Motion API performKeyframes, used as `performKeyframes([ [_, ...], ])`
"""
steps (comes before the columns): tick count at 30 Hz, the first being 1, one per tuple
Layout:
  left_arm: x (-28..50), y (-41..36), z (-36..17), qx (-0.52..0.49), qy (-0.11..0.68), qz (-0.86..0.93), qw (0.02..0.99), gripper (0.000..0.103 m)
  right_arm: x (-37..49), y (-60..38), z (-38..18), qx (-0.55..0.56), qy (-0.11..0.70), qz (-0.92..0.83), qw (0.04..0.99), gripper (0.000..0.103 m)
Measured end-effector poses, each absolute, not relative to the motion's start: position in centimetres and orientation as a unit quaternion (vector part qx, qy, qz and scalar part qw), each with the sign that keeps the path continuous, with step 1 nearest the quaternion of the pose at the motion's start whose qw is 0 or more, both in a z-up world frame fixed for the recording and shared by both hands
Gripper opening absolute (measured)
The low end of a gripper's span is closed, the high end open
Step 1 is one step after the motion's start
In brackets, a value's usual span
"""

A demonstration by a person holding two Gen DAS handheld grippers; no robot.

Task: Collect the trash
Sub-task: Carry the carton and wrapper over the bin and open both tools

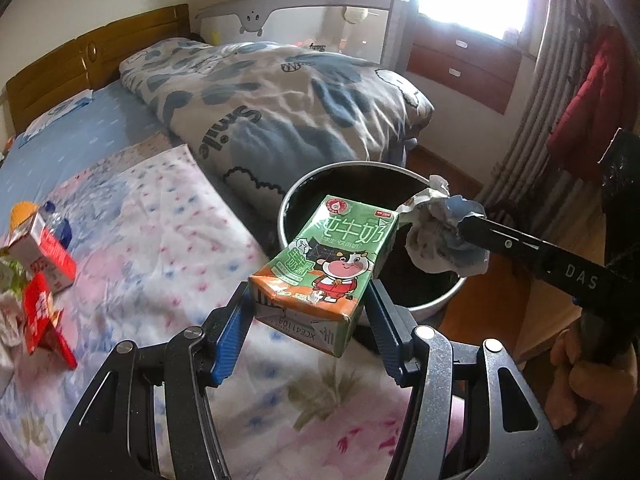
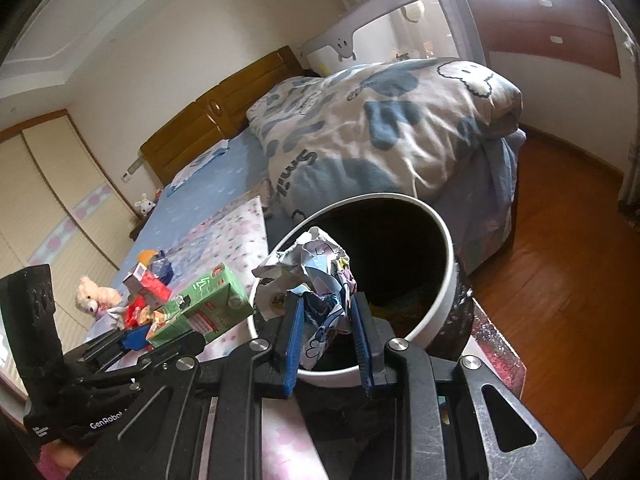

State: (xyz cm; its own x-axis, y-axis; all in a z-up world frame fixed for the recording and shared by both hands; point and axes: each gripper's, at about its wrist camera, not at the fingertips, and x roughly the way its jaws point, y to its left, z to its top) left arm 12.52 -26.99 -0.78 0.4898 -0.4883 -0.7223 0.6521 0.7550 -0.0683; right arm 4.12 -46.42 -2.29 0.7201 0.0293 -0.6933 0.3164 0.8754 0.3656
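Note:
My left gripper (image 1: 308, 300) is shut on a green milk carton (image 1: 328, 264) with a cartoon cow, held at the near rim of the round white-rimmed trash bin (image 1: 284, 208). My right gripper (image 2: 326, 312) is shut on a crumpled paper wad (image 2: 308, 268), held over the bin's near rim (image 2: 448, 256). The wad (image 1: 440, 240) and the right gripper's fingers (image 1: 500, 240) show at the right of the left wrist view. The carton (image 2: 200, 304) and the left gripper (image 2: 168, 328) show at the left of the right wrist view.
More trash lies on the floral sheet at the left: red and white cartons (image 1: 44, 256), a red box (image 1: 44, 320), a blue bottle (image 1: 56, 220). A folded blue-patterned quilt (image 1: 280, 100) lies behind the bin. Wooden floor (image 2: 560, 240) lies to the right.

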Motion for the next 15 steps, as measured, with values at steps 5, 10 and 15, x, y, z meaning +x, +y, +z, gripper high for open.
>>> performKeyframes([
  [5, 12.9, -28.4, -1.0, 0.121, 0.379, -0.337, 0.853, 0.056, 4.6, -47.4, -2.5, 0.237, 0.367, -0.087, 0.895, 0.024],
  [10, 13.5, -29.6, -1.3, 0.131, 0.381, -0.337, 0.851, 0.057, 5.3, -48.2, -2.7, 0.235, 0.371, -0.090, 0.894, 0.024],
  [15, 14.1, -30.2, -1.7, 0.136, 0.385, -0.335, 0.849, 0.057, 5.8, -48.6, -2.9, 0.232, 0.374, -0.091, 0.893, 0.024],
])
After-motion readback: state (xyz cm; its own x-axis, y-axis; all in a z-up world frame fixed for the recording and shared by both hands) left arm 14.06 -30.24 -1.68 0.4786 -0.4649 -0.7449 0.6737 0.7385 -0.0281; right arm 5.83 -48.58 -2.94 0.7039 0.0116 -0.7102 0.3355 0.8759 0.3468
